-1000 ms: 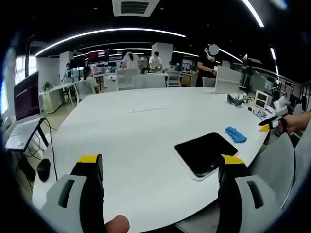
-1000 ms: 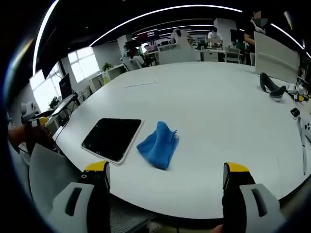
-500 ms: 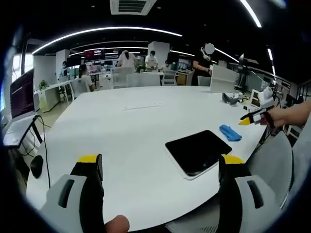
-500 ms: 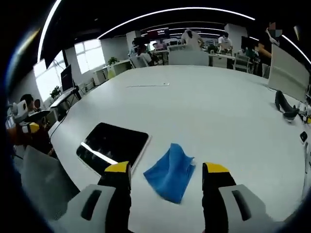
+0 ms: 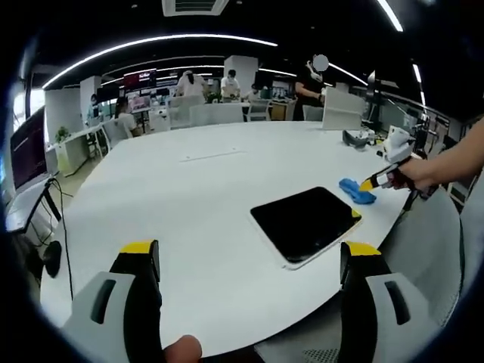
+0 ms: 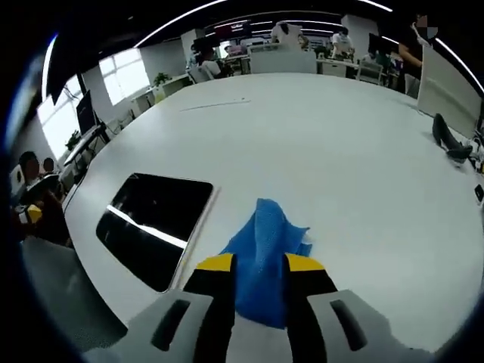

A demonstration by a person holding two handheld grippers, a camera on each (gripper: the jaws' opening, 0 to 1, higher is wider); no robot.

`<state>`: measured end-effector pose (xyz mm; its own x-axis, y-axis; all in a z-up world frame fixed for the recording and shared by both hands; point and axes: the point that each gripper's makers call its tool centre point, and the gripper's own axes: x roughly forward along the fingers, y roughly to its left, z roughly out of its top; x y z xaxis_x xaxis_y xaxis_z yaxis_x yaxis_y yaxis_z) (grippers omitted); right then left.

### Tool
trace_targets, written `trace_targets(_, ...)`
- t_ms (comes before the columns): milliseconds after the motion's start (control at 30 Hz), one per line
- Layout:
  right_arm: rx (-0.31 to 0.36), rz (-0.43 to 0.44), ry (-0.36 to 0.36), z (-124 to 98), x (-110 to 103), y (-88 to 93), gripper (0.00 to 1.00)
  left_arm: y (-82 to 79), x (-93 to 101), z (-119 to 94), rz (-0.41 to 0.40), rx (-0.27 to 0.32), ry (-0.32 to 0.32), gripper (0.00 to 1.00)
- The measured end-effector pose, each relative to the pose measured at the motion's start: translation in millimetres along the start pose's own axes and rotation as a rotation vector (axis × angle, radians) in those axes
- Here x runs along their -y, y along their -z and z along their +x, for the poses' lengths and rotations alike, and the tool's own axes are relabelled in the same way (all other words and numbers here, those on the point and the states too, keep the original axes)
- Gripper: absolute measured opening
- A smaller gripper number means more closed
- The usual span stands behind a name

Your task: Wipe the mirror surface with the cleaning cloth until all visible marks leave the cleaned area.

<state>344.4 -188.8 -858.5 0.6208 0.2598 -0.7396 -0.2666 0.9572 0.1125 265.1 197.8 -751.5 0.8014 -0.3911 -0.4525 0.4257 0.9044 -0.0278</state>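
Long ceiling light strips (image 5: 151,41) are curving overhead from nine o'clock to two o'clock in the left gripper view, lighting the room evenly; the white table (image 5: 204,197) is glowing bright and washing out toward its far side; windows (image 6: 121,76) are blowing out at ten o'clock in the right gripper view; a thin streak of glare is running across the dark mirror (image 6: 151,227) there; shadows on the tabletop are staying faint and soft; fisheye distortion is bowing straight lines near the edges; the distant desks and people are looking soft and low in detail.
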Motion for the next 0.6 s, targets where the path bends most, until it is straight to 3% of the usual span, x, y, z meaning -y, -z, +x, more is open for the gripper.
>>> trace_targets(100,-0.014,0.015,0.034,7,3,3.5,0.12,0.7,-0.5,0,0.007,-0.005,0.006,0.99)
trace_targets(167,-0.051,0.014,0.109,10,12,12.0,0.06,0.0,-1.8,-2,0.011,-0.007,0.005,0.99)
trace_targets(300,-0.028,0.008,0.095,10,8,10.8,0.02,-1.2,-7.0,-4,0.011,-0.006,0.002,0.99)
trace_targets(500,-0.054,0.021,0.084,9,7,8.6,0.00,-0.4,-12.2,-6,0.006,-0.009,-0.004,0.99)
trace_targets(567,-0.058,-0.036,0.119,5,12,5.9,0.00,0.6,-12.9,-6,0.011,-0.012,-0.003,0.99)
trace_targets(600,-0.055,-0.021,0.105,5,8,5.0,0.00,0.5,-12.9,-7,0.011,-0.012,-0.003,0.99)
